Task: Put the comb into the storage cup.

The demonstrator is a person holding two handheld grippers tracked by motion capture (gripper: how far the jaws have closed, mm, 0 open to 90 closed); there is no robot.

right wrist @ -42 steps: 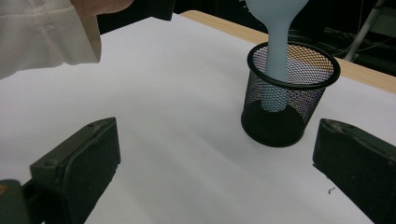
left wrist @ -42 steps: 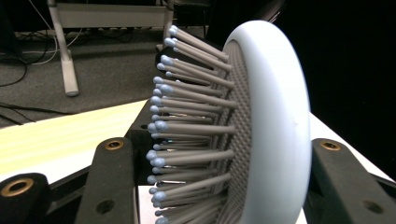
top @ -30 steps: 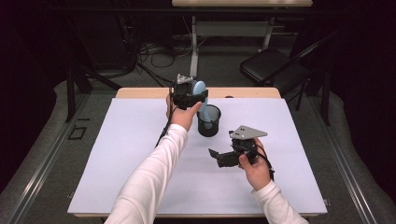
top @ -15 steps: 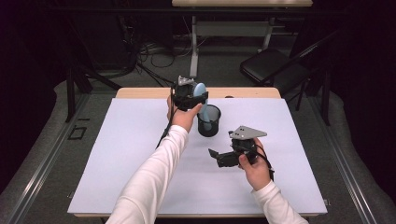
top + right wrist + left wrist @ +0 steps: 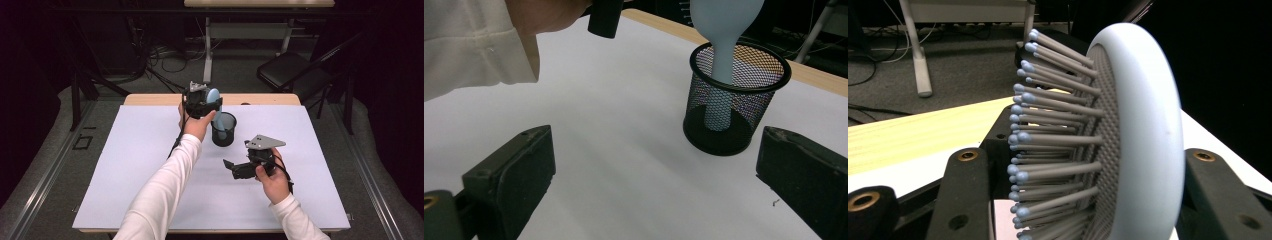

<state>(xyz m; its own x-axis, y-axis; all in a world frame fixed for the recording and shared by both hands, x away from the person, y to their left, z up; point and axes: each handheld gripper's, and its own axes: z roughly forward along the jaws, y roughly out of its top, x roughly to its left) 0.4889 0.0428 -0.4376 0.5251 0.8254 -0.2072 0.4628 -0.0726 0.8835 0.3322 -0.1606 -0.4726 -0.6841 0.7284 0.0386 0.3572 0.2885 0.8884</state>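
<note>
Left hand-held gripper (image 5: pixel 212 102) pinching pale-blue hairbrush (image 5: pixel 1128 140) (handle down in mesh cup (image 5: pixel 736 100)); right hand-held gripper (image 5: pixel 231 168) spread, empty.

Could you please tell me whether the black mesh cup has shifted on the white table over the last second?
No. The mesh cup sits at the same spot relative to the table's wooden far edge.
</note>
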